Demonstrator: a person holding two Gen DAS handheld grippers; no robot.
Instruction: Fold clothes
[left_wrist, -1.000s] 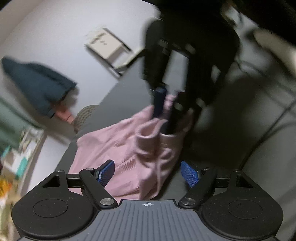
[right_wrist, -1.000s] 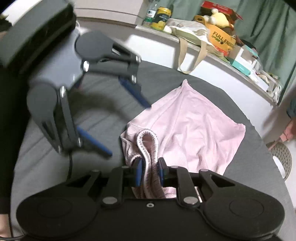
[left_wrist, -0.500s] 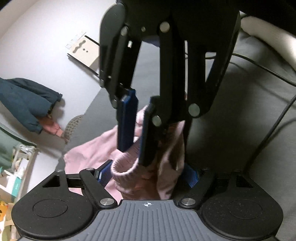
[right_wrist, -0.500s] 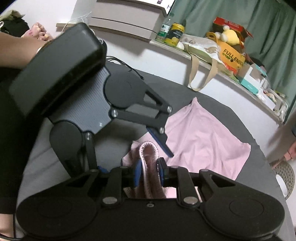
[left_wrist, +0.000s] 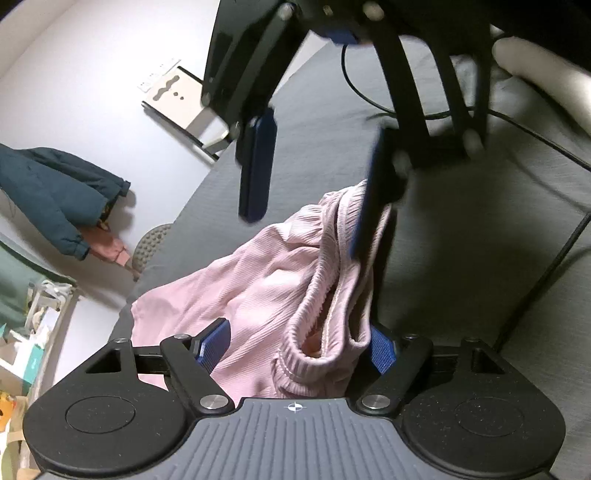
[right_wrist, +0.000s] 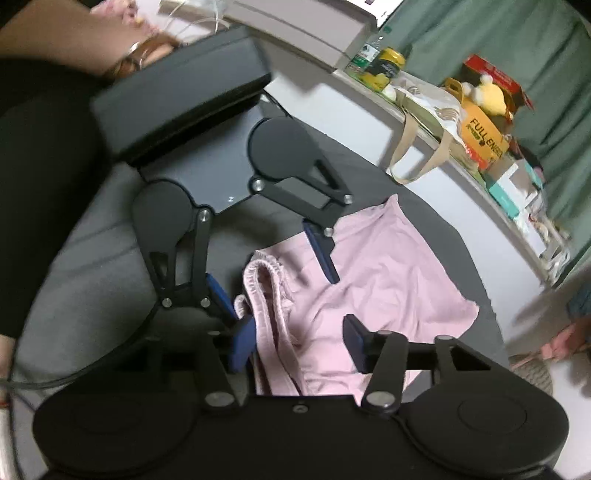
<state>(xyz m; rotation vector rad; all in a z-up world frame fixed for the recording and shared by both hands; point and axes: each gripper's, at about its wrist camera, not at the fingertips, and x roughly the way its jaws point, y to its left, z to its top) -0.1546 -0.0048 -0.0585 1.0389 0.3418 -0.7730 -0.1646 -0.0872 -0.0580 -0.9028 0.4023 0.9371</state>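
A pink ribbed garment (left_wrist: 258, 288) lies bunched on a grey bed (left_wrist: 461, 258), its elastic waistband (left_wrist: 317, 280) standing up in a loop. My left gripper (left_wrist: 297, 347) is open, with that waistband loosely between its blue pads. My right gripper (left_wrist: 304, 236) hangs just above from the opposite side, open, one finger brushing the band. In the right wrist view the garment (right_wrist: 388, 280) spreads flat to the right. There my right gripper (right_wrist: 297, 332) is open around the waistband (right_wrist: 258, 273), facing the open left gripper (right_wrist: 282, 295).
A black cable (left_wrist: 535, 277) runs over the bed at the right. A dark blue jacket (left_wrist: 55, 195) hangs on the wall. A ledge behind the bed carries a tote bag (right_wrist: 417, 147), an orange box (right_wrist: 484, 140) and cans. A person's dark sleeve (right_wrist: 44, 166) fills the left.
My right gripper, shut on the waistband half a second ago, has opened and let it go. The left gripper stayed open and now has the band between its pads.
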